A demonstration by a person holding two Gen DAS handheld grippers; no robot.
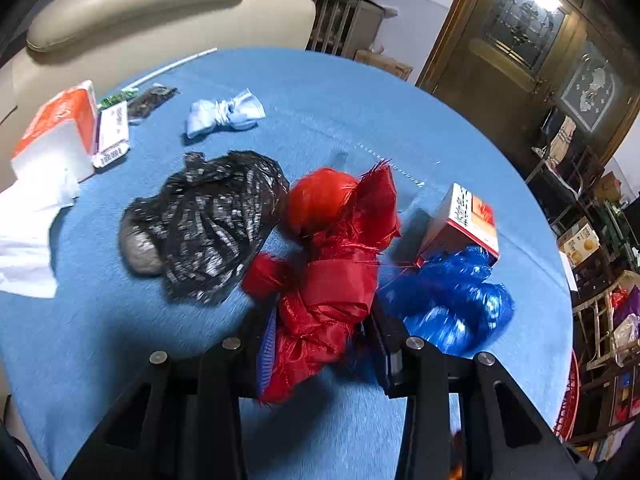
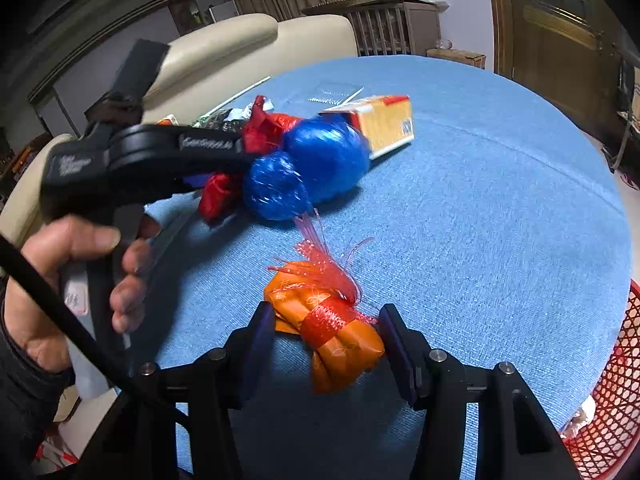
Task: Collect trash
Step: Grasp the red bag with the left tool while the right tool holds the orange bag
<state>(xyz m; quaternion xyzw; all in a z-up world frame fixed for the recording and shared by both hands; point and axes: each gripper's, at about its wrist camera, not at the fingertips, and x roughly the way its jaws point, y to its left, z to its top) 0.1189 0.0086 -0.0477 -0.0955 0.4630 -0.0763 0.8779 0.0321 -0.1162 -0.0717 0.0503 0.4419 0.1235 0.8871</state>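
Note:
My left gripper (image 1: 320,332) is shut on a knotted red plastic bag (image 1: 332,272) on the blue tablecloth (image 1: 120,340). A black bag (image 1: 208,224) lies to its left and a blue bag (image 1: 452,300) to its right. My right gripper (image 2: 326,336) is closed around an orange wrapper bundle tied with red mesh (image 2: 332,332); both pads touch it. The right wrist view also shows the left gripper's body (image 2: 140,156), the red bag (image 2: 260,128) and the blue bag (image 2: 312,168).
A red-and-white carton (image 1: 468,216) lies behind the blue bag. A tissue pack (image 1: 56,136), white tissues (image 1: 28,232), a small packet (image 1: 114,132) and a light blue cloth (image 1: 228,114) lie at the left. A red basket (image 2: 612,392) stands at the table's right edge.

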